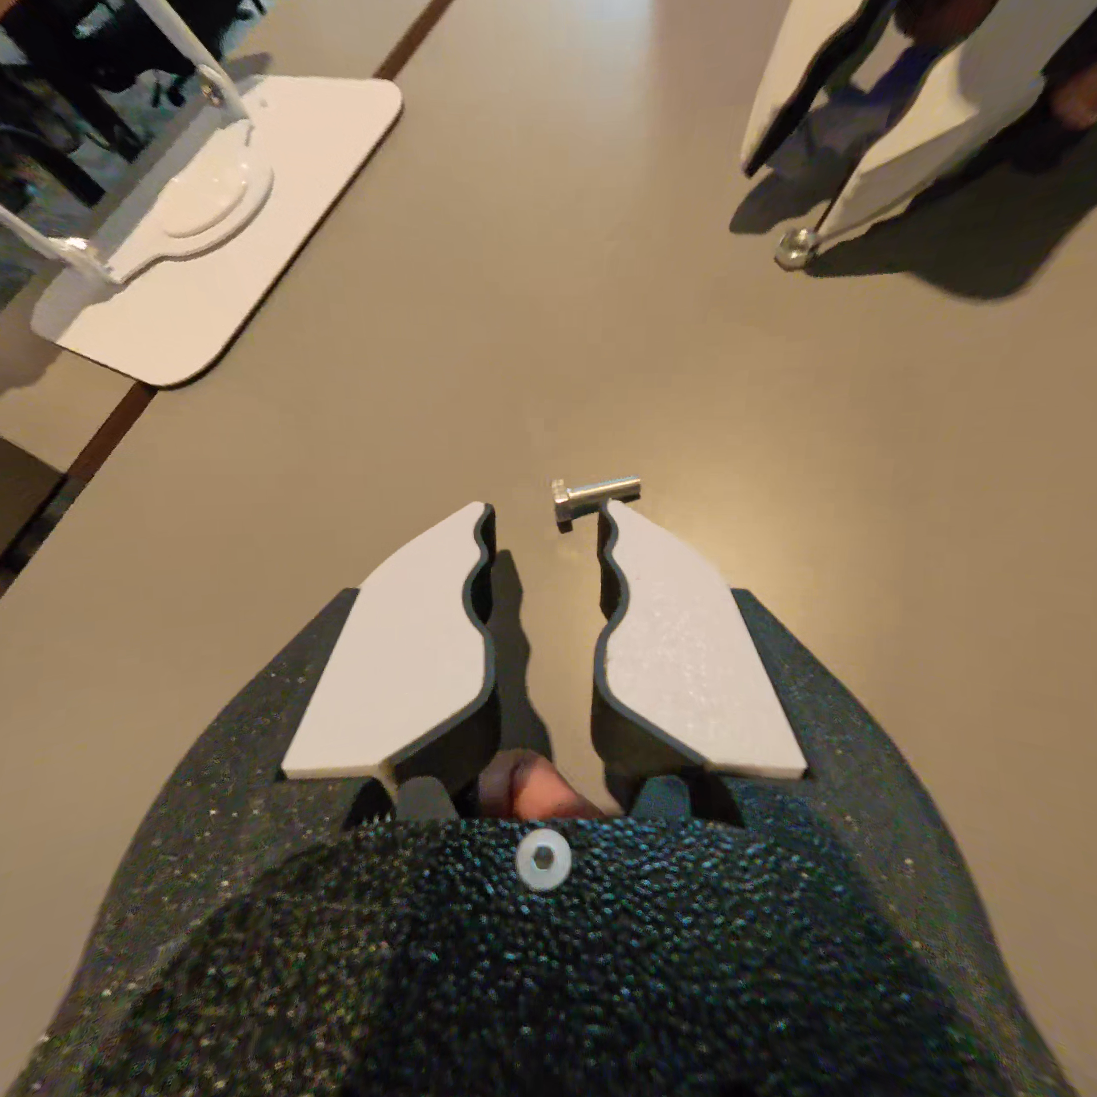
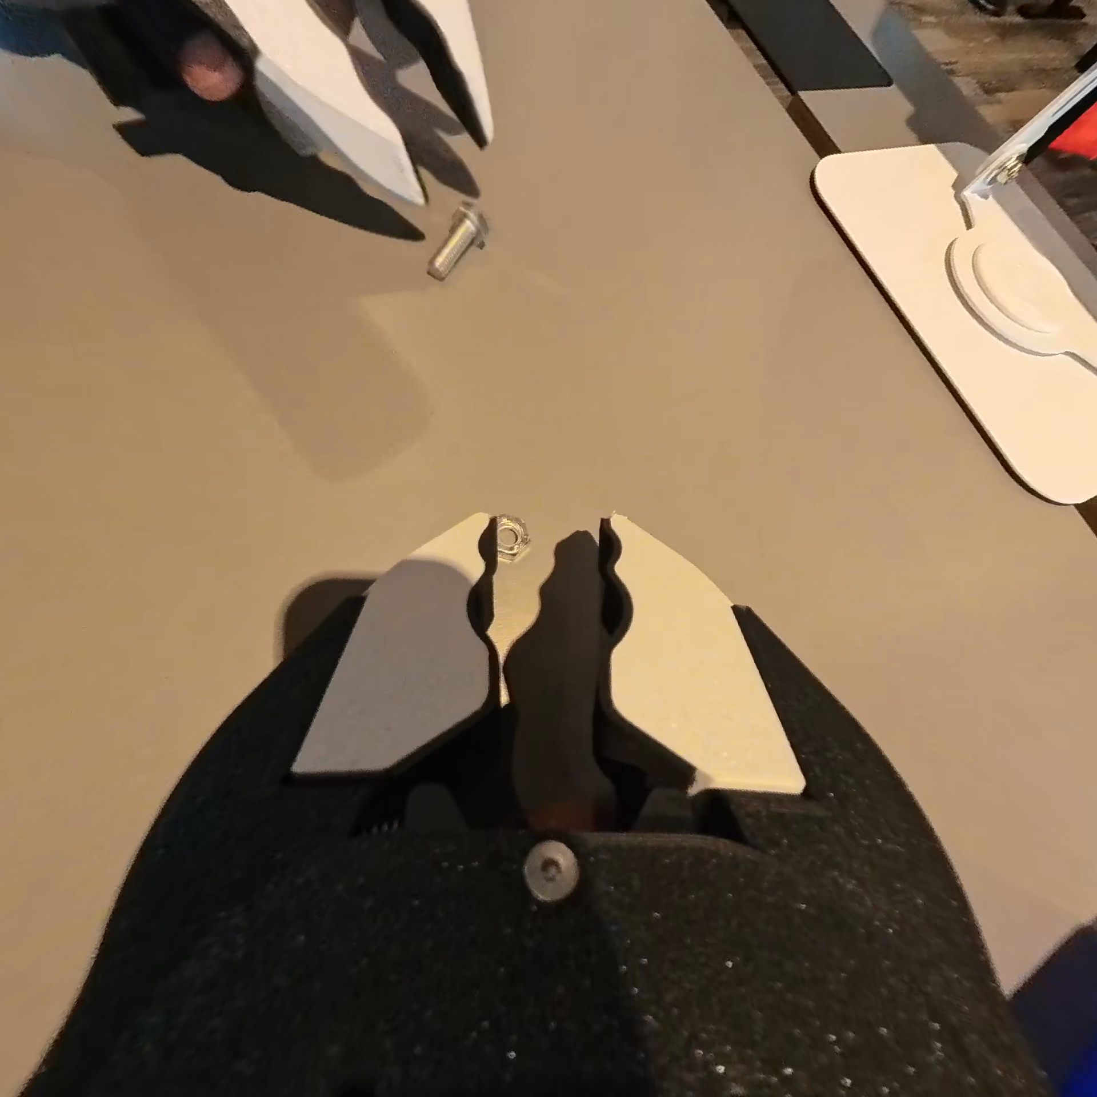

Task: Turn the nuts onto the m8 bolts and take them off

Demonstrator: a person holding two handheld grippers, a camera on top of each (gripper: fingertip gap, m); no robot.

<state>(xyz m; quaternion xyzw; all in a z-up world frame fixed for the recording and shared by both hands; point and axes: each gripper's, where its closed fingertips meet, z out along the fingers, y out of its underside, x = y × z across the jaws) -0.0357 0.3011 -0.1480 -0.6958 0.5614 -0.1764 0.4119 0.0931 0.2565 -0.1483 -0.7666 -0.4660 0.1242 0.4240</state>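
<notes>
Left hand-held gripper (image 1: pixel 546 513): jaws apart, empty.
Bolt (image 1: pixel 595 497): flat on counter (image 1: pixel 653 368), frame centre.
Right hand-held gripper (image 2: pixel 546 525): jaws apart, empty.
Nut (image 2: pixel 511 537): beside its left fingertip.

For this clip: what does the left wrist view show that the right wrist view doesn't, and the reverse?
Left wrist view only: the left gripper close up, open, with the bolt lying just beyond its fingers.

Right wrist view only: the right gripper close up, open, with the nut's hole visible, flat on the table by its left finger.

Shared: bolt, nut, both grippers, the beige table and a white stand base.
</notes>
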